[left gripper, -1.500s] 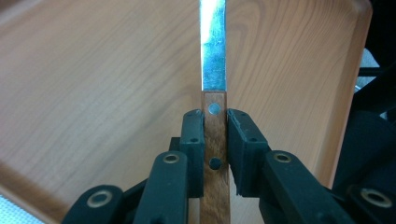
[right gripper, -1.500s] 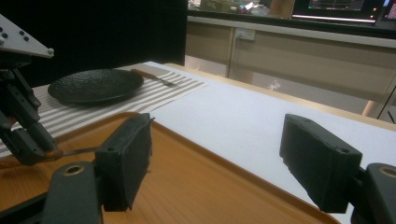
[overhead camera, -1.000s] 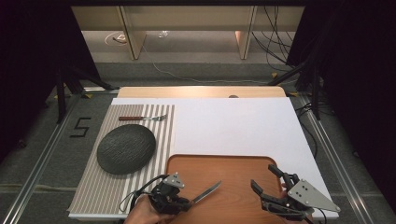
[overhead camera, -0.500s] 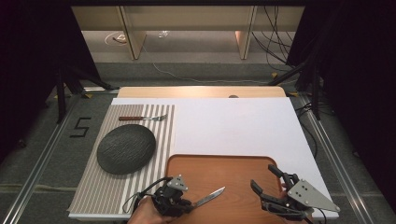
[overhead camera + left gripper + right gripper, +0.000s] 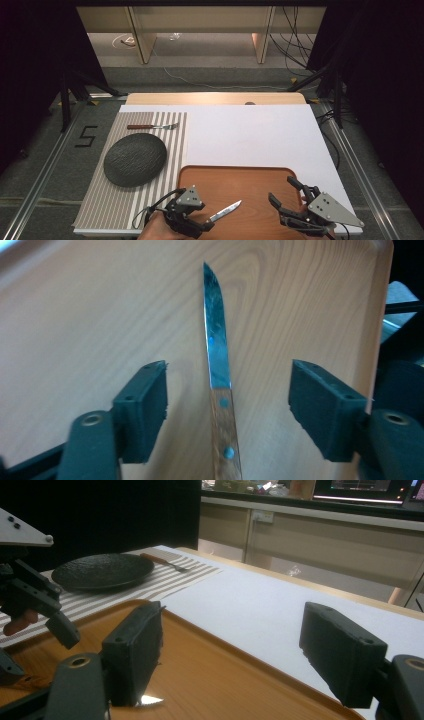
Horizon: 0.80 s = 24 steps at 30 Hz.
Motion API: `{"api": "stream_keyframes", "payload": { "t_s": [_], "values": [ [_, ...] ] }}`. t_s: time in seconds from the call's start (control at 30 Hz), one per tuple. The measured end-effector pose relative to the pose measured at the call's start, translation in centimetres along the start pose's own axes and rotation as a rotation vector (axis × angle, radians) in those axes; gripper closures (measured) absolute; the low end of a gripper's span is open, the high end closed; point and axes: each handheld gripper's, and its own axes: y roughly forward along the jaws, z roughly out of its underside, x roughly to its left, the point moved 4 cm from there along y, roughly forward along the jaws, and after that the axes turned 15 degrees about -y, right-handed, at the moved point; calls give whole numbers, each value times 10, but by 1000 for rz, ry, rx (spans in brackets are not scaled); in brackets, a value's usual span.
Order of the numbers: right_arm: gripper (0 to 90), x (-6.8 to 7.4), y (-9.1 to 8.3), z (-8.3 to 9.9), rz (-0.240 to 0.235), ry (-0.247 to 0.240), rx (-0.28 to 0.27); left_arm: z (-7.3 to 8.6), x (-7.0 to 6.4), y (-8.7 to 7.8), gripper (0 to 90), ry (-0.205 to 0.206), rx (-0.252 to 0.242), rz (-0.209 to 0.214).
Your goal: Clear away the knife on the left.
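**Knife on the tray, both grippers spread**

Here, in the high view, the knife lay on the wooden tray at the lower middle of the frame, just right of the left gripper; the right gripper sat at the lower right, jaws apart. In the left gripper view, the knife lay untouched between wide-spread jaws. In the right gripper view, the jaws stood open over the tray, with the dark plate at the upper left.
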Motion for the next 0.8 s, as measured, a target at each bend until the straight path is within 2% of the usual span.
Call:
{"api": "stream_keyframes", "payload": {
  "t_s": [0.13,0.17,0.23,0.3,0.37,0.47,0.5,0.53,0.63,0.73,0.8],
  "values": [
    [264,0,0,0,1,1,0,-1,-5,1,280,48,-37,-11],
    [264,0,0,0,1,1,1,-1,-6,0,300,61,-51,-9],
    [264,0,0,0,0,0,0,-2,-9,-1,401,72,-86,0],
    [264,0,0,0,0,-1,0,-3,-10,-1,484,63,-96,8],
    [264,0,0,0,0,-1,0,-3,-10,1,550,51,-89,13],
    [265,0,0,0,0,-1,-1,-1,-11,6,664,58,-73,13],
    [264,0,0,0,0,-1,-1,-1,-11,8,664,61,-66,14],
    [264,0,0,0,-1,-2,1,0,-12,11,709,64,-57,16],
    [265,0,0,0,0,-1,-1,1,-13,18,758,72,-31,12],
    [265,0,0,0,0,-1,0,3,-15,23,833,92,7,-11],
    [264,0,0,0,0,-1,0,3,-16,26,861,82,22,-11]
  ]
}}
